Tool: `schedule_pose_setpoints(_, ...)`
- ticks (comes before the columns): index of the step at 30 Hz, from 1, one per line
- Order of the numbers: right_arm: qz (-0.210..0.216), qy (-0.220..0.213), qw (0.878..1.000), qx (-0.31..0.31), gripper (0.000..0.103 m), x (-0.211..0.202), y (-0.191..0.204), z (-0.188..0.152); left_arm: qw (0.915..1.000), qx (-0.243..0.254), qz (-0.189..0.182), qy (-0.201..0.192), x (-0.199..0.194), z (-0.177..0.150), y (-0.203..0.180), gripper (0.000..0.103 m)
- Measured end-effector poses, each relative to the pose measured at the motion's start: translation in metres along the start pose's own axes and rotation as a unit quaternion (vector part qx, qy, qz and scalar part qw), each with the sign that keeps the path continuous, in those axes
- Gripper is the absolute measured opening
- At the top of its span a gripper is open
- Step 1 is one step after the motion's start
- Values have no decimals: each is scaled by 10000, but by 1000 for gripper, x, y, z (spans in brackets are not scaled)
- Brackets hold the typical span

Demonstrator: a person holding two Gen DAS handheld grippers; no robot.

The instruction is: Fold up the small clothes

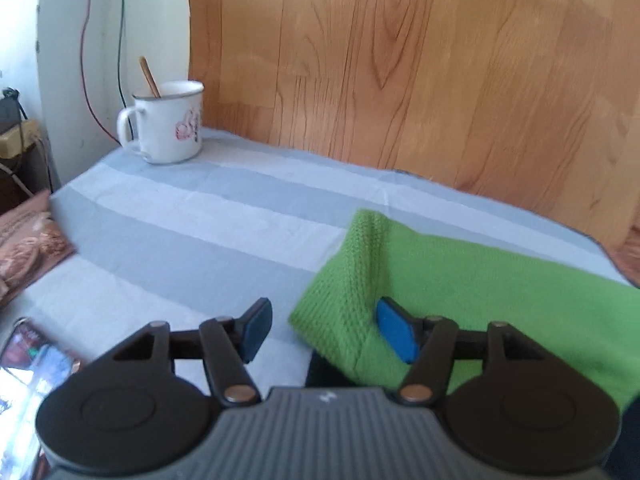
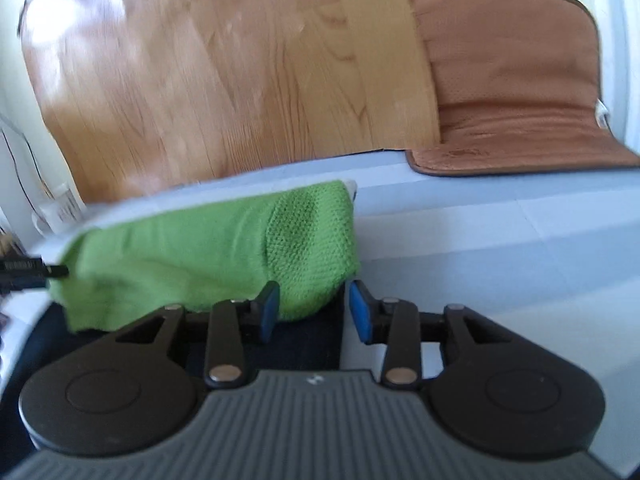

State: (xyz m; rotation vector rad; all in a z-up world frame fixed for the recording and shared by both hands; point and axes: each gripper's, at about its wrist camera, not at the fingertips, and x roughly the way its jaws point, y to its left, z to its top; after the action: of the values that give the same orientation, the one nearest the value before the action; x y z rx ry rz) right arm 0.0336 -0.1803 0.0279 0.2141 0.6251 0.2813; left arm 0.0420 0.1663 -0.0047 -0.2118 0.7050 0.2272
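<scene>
Jaws of both grippers stand apart, with cloth between each pair but no pad pressing on it.

Left gripper [image 1: 326,330]: blue pads spread wide over the near left corner of the green knitted garment [image 1: 460,280]. Its right pad sits just against a fold of the knit; its left pad is clear, above the striped cloth [image 1: 192,216].

Right gripper [image 2: 314,312]: pads parted around the near right corner of the green knitted garment [image 2: 224,248]. The left pad is at the knit's edge, possibly brushing it, though blur makes contact hard to judge; the right pad stands free beside it.

Green knitted garment: folded, lying across the near part of the striped cloth, long side running left to right. A dark item [image 2: 304,344] shows beneath its near edge; its nature cannot be told.

Striped cloth: pale and grey bands, covering the work surface.

White enamel mug [image 1: 168,124]: far left corner of the cloth, upright, handle to the left, a wooden stick [image 1: 150,78] leaning inside.

Wooden panel [image 1: 420,60]: upright along the far edge.

Brown cushion [image 2: 516,80]: far right, propped against the wall beside the panel.

Patterned brown fabric [image 1: 28,248]: left edge, off the cloth.
</scene>
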Motion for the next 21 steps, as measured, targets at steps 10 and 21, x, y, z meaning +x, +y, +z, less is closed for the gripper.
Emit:
schedule_pose_setpoints(10,753,266,9903,1135,52,-59,-37,-36,9967,521,-621,-70,-73,-56,11,63)
schedule_pose_setpoints(21,1199,581,9839,1192,55,-77,-28,-59,9938,598,-931,65,-124,-111,33,67)
